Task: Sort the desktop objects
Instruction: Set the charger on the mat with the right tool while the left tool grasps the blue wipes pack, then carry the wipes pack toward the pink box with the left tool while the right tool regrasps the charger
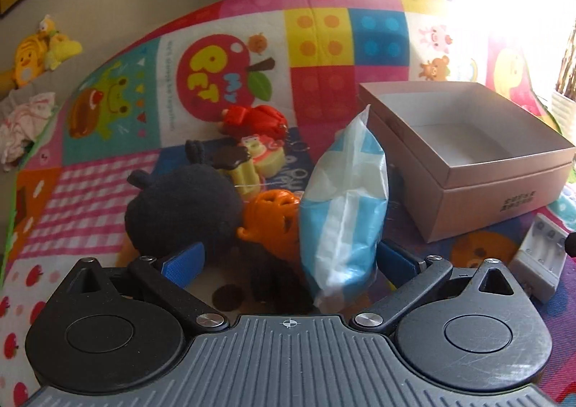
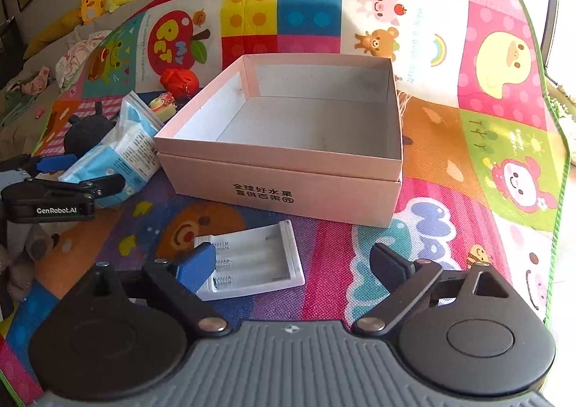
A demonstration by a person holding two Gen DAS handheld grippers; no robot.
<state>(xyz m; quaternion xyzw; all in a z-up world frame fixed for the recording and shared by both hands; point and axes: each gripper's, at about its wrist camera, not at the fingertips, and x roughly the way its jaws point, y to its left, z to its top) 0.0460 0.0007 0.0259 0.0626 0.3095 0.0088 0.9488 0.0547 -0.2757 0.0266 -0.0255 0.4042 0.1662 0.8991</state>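
Landmark: the open cardboard box [image 2: 288, 140] sat empty on the play mat [image 2: 486, 140].
Box's surroundings: bare mat lay open behind the box and on its window side; the mat's green edge ran well beyond.
Clutter: a blue-and-white packet [image 1: 342, 205] leaned just beside the box's other wall, with a black plush toy [image 1: 183, 212], an orange toy [image 1: 273, 219] and a red toy [image 1: 255, 119] past it.
Battery holder: the white holder [image 2: 259, 263] lay near the box's printed front.
Left gripper [image 1: 288, 259]: jaws wide around the packet, not pressing it.
Right gripper [image 2: 291, 266]: jaws wide, holding nothing, the holder partly between them.
Right view only: the box's whole floor and the left gripper's side.
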